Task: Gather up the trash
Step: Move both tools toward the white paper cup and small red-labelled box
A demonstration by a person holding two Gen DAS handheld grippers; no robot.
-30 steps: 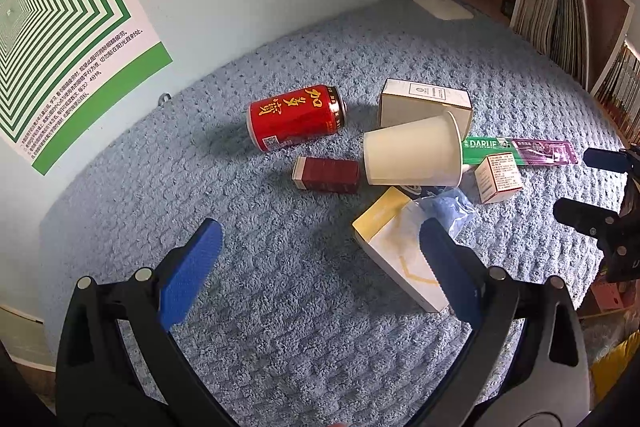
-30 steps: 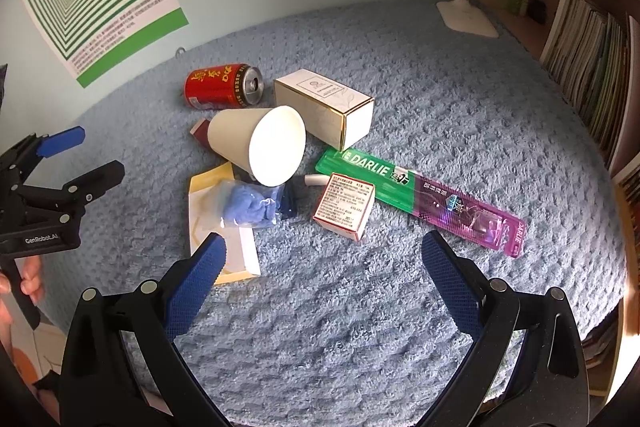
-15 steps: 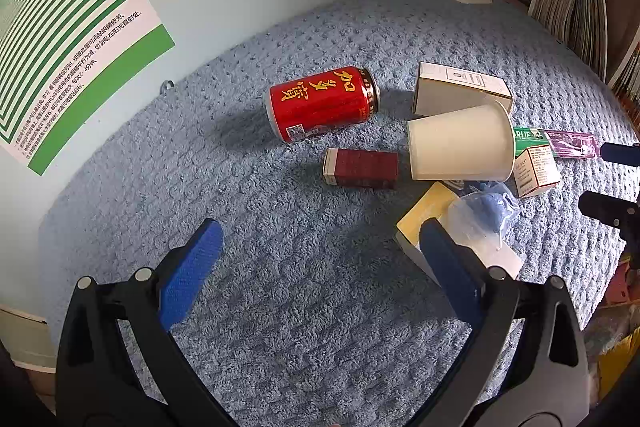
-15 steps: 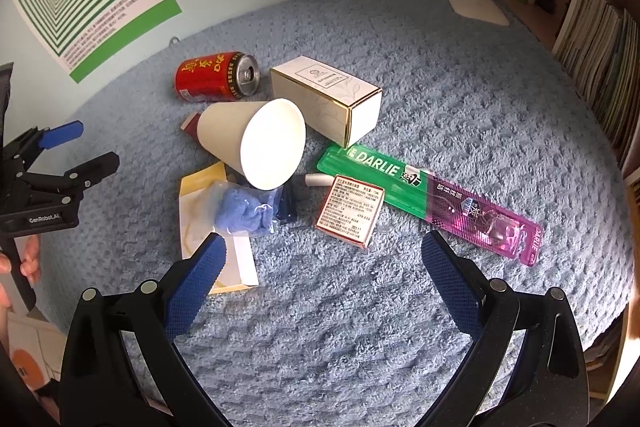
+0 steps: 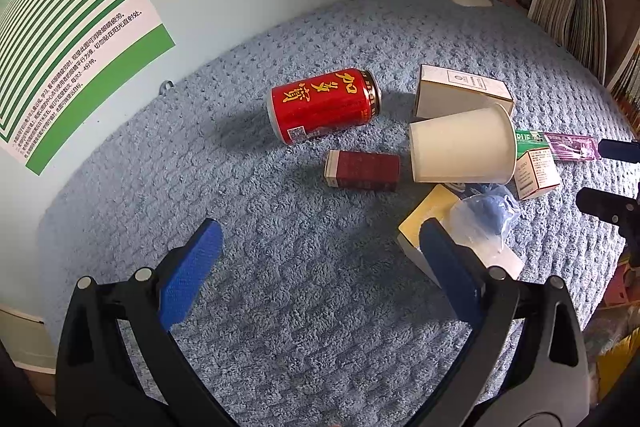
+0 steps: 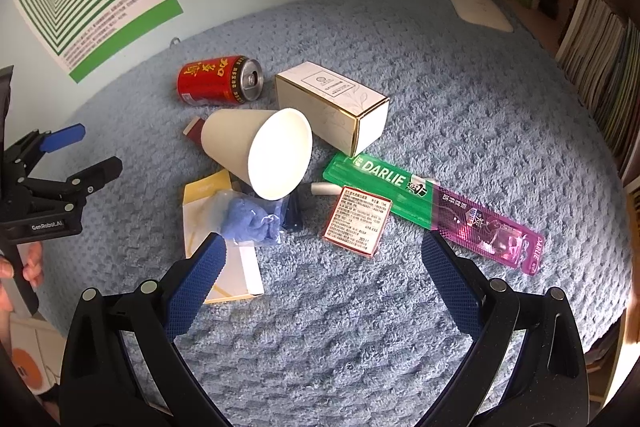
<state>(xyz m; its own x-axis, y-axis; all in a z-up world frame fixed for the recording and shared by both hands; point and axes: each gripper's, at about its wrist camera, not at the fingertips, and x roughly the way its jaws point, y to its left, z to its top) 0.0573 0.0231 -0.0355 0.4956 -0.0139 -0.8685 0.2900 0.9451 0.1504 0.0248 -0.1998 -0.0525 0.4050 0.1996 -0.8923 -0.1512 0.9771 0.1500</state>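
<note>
Nearest each camera, both tools hung spread wide above the blue-carpeted desk (image 6: 460, 75), grasping nothing and touching nothing: the left tool (image 5: 320, 251) stood over bare carpet short of the pile, the right tool (image 6: 322, 259) just short of the small red-bordered carton (image 6: 357, 220).

Judging by the pile, collection had not begun; every piece lay loose and no bin showed in either view.

Closest to the right tool lay a flat yellow-and-white packet (image 6: 224, 267) with a clear bag of crumpled blue material (image 6: 250, 219) on top of it. Just beyond, a paper cup (image 6: 260, 151) lay on its side, mouth toward the right camera, with a dark red box (image 5: 362, 170) beside its base. The green-and-pink Darlie toothbrush pack (image 6: 432, 205) ran diagonally to the right, its green end just beside a white gold-edged box (image 6: 332, 107). Farthest, near the wall, a red drink can (image 5: 324, 105) lay on its side, apart from the rest.

All of it remained to be picked up.
</note>
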